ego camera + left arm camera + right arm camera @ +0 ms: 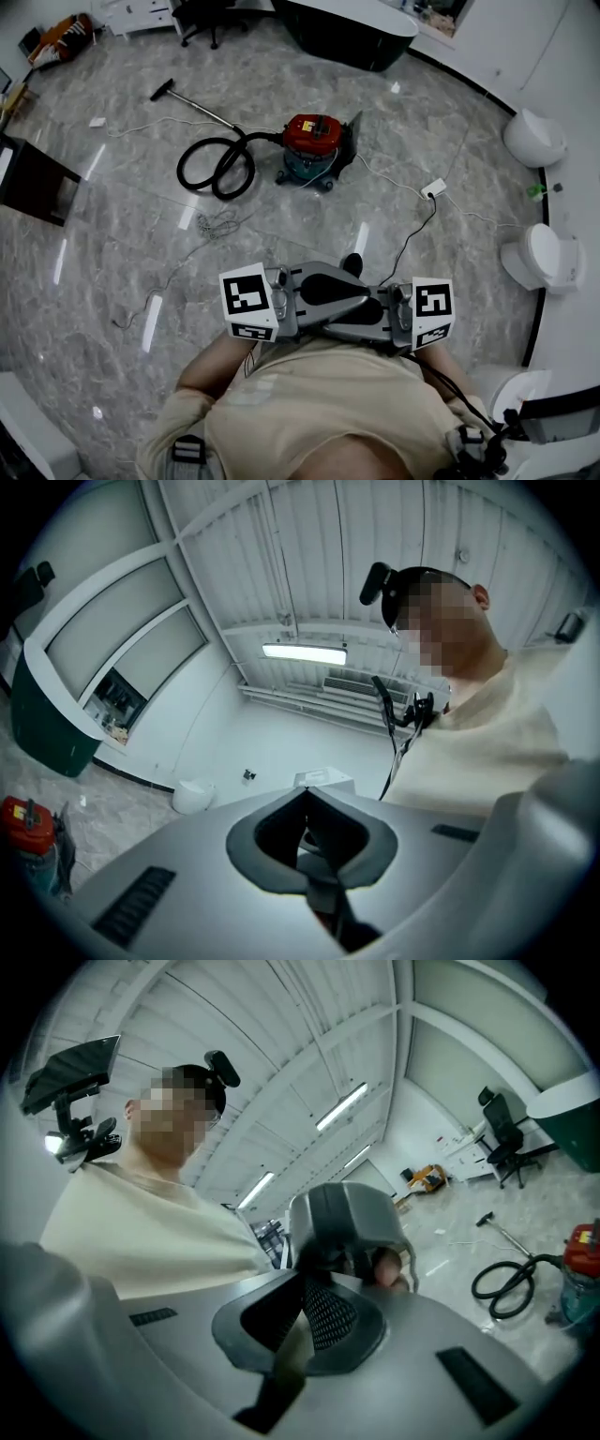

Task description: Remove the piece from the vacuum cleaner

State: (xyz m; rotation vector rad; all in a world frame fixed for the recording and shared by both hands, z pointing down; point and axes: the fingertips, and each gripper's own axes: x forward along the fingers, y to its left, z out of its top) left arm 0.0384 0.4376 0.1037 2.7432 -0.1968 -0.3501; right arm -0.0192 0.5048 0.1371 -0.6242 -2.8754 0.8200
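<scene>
The vacuum cleaner (314,148) stands on the floor at 12 o'clock from the person, well apart from both tools. It has a red top and a teal body.

I count one vacuum cleaner, one black hose (217,167) lying in a loop at its 9 o'clock, one thin wand (202,108) and one floor nozzle (161,90) at the far end. I cannot tell which piece is meant.

The body is probably heavy and may roll when pulled. The hose looks soft and will bend, so it gives a poor hold. The wand seems stiff and smooth, perhaps slippery. I think a good place to hold is the joint where the hose meets the body, with the other tool steadying the body.

The left tool (306,846) is pressed together on nothing. The right tool (300,1321) is the same. Both are held close to the chest.
</scene>
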